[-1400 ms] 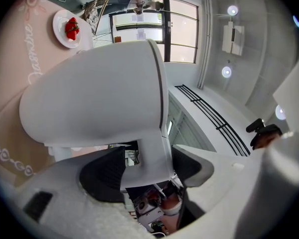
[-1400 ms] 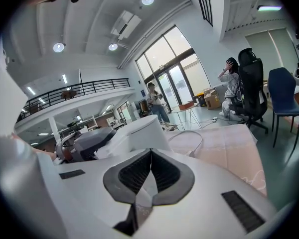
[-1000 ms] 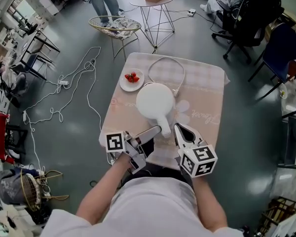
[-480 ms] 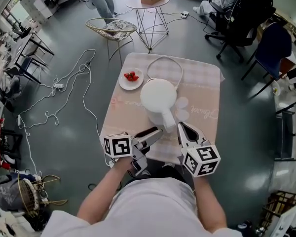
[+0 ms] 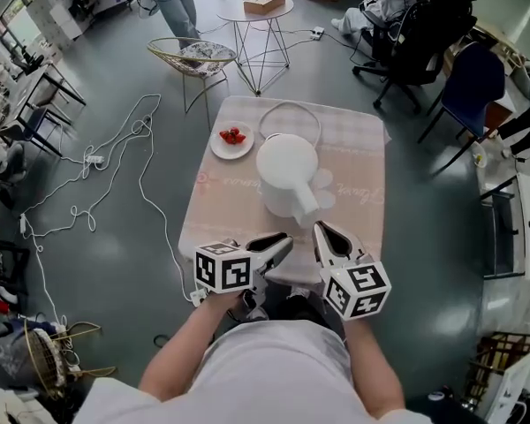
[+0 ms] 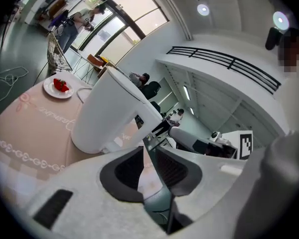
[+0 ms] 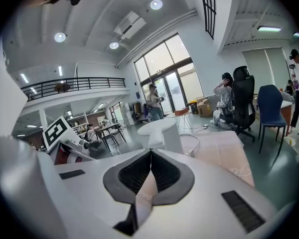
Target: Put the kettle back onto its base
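Note:
The white kettle (image 5: 285, 168) stands upright in the middle of the beige-clothed table (image 5: 358, 193), its handle (image 5: 306, 206) pointing toward me. A white cord (image 5: 290, 109) loops behind it; I cannot make out the base under it. My left gripper (image 5: 283, 241) sits near the table's front edge, short of the handle. Its jaws have just been closing, and a narrow gap is left with nothing in it. The left gripper view shows the kettle (image 6: 109, 113) just beyond the fingertips. My right gripper (image 5: 321, 230) is beside the left one, shut and empty, with the kettle (image 7: 162, 133) ahead.
A plate of strawberries (image 5: 232, 140) lies left of the kettle. Beyond the table stand a wire chair (image 5: 193, 56), a round side table (image 5: 256, 11) and office chairs (image 5: 424, 34). A cable (image 5: 115, 166) trails over the floor at the left.
Both grippers have drawn back from the kettle's handle toward me. The left one has rolled, its marker cube now facing up, and its jaws have narrowed. The kettle stays put.

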`<action>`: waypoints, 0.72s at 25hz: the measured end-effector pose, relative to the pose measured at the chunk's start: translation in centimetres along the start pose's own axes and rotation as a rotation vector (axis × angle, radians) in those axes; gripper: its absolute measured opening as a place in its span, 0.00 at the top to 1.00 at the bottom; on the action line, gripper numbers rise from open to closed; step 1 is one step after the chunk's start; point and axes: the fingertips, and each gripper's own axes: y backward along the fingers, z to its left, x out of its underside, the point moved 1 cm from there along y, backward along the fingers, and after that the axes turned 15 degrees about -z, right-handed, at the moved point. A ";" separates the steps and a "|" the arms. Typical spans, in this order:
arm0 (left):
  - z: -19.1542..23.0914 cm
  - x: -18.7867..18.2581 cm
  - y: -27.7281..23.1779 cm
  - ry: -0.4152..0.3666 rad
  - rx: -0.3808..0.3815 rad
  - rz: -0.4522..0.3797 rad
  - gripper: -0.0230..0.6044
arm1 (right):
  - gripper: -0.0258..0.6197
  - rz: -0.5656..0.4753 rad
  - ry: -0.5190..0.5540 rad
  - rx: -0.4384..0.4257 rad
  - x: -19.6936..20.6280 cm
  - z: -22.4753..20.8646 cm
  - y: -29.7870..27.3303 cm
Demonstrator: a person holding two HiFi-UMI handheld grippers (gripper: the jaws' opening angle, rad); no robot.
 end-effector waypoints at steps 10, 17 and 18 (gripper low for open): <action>-2.7 -1.7 2.3 -0.322 0.016 -0.058 0.95 | 0.95 0.002 0.039 -0.015 0.6 4.5 2.0; -4.8 -1.2 4.1 -0.408 0.099 -0.087 0.95 | 0.95 0.002 0.047 -0.045 0.7 7.4 3.6; -5.0 -1.1 4.3 -0.416 0.107 -0.085 0.95 | 0.95 0.000 0.045 -0.048 0.7 7.7 3.8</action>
